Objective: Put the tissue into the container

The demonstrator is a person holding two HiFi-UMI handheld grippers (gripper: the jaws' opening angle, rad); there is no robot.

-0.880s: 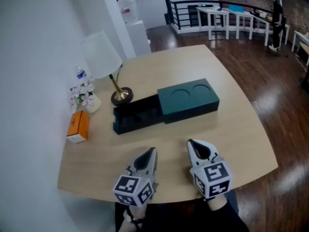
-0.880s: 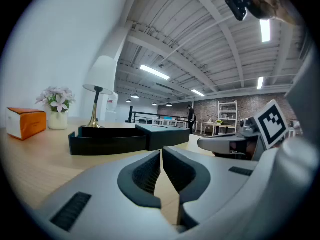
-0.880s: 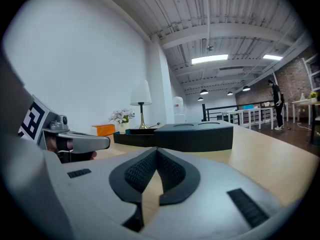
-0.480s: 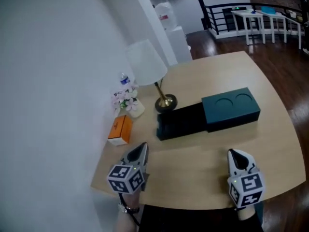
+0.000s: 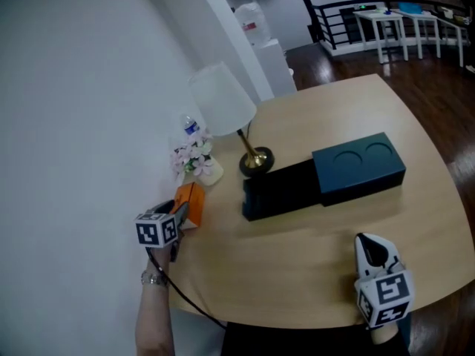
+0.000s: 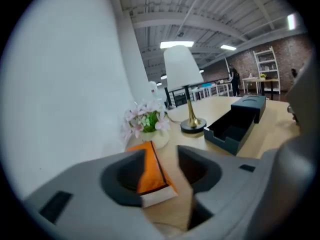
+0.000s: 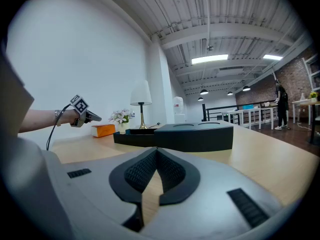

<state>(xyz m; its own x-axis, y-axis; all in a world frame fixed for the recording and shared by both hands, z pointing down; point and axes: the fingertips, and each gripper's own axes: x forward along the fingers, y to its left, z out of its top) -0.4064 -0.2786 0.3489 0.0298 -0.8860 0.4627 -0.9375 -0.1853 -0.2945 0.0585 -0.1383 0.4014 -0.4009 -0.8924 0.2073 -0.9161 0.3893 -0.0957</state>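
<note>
Task barely begun. The orange tissue box [image 5: 190, 202] sits on the table by the wall, at the far left edge, just beside the flower vase [image 5: 199, 163]. Nothing is in the container yet.

Your left gripper [image 5: 178, 215] is at the box. In the left gripper view its jaws stand apart, with the near end of the box between them. Bare tabletop shows between the box and the right jaw, so I judge this a reach and not yet a grasp.

Your right gripper [image 5: 369, 245] hangs low over the near edge of the table, well apart from everything. Its jaws are pressed together with nothing in them.

The container [image 5: 358, 167] is a dark green box, mid-table. Its drawer [image 5: 278, 191] is pulled out toward the lamp [image 5: 223, 102] and looks empty.

Left to do, as I read it: close on the box, lift it, carry it right, and set it in the open drawer. Mind the lamp base [image 5: 256, 160], which stands just beside the drawer's end.

Surface: a light wood table [image 5: 319, 251] with a rounded edge, uncluttered. A small water bottle [image 5: 191, 127] stands behind the flowers.

Room: white wall [image 5: 82, 87] hard on the left. Dark wood floor [image 5: 438, 102]. Black railing [image 5: 338, 17], white tables [image 5: 393, 22] and a water dispenser [image 5: 254, 22] beyond.
</note>
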